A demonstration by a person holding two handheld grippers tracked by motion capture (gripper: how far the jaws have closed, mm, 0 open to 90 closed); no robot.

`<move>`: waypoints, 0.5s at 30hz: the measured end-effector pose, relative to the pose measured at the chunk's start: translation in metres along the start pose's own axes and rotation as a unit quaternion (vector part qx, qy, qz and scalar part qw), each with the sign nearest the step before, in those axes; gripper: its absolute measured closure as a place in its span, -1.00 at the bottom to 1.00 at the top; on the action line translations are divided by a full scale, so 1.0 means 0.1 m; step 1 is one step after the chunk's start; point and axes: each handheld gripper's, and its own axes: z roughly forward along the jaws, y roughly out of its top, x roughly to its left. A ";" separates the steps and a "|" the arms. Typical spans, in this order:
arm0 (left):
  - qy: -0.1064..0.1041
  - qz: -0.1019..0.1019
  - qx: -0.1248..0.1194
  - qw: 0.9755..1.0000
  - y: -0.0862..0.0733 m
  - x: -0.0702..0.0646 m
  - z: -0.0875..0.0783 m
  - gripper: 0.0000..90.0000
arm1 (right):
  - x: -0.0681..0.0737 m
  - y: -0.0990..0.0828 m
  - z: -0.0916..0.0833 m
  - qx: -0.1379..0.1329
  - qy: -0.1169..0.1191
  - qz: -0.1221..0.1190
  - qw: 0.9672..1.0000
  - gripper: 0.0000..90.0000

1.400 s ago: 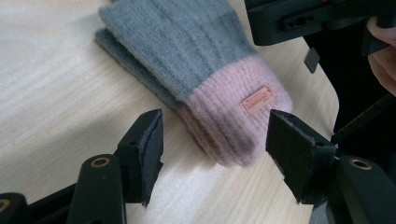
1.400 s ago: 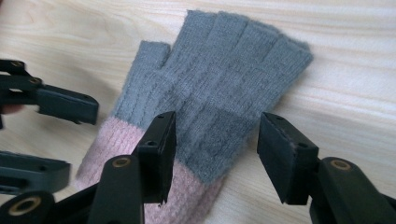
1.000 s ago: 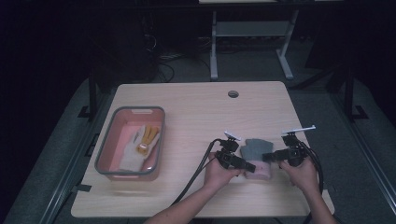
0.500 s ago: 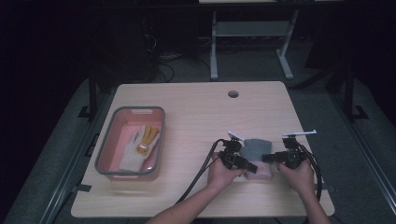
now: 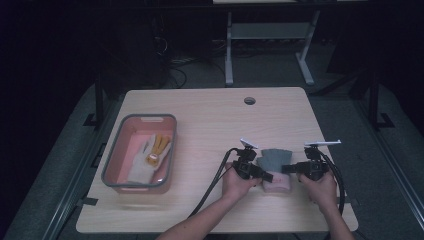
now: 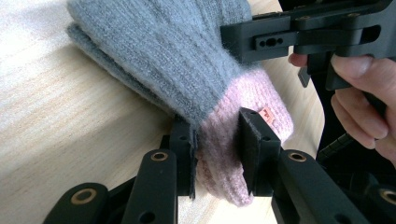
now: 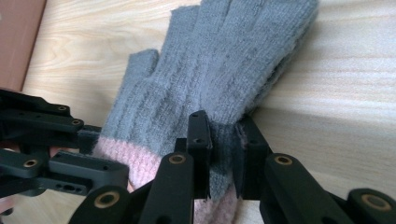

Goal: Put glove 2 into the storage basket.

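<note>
Left claw and right claw have just been closing and now both pinch the cuff end of the grey-and-pink knit glove, near the table's front right corner. It's soft, light, floppy and stretchy, so I'd guess the thicker pink cuff is the safest grab.

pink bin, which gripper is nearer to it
Left. The left gripper grips the glove on the side facing the pink bin; the right gripper grips its far side.

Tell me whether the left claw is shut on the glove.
Shut: the left claw has just closed, both pads pinching the grey glove at its pink cuff.
</note>
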 end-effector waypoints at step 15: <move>-0.001 0.018 -0.010 1.000 0.00 -0.02 -0.22 0.55 | 0.21 0.04 -0.07 -0.003 0.001 -0.023 1.000 0.76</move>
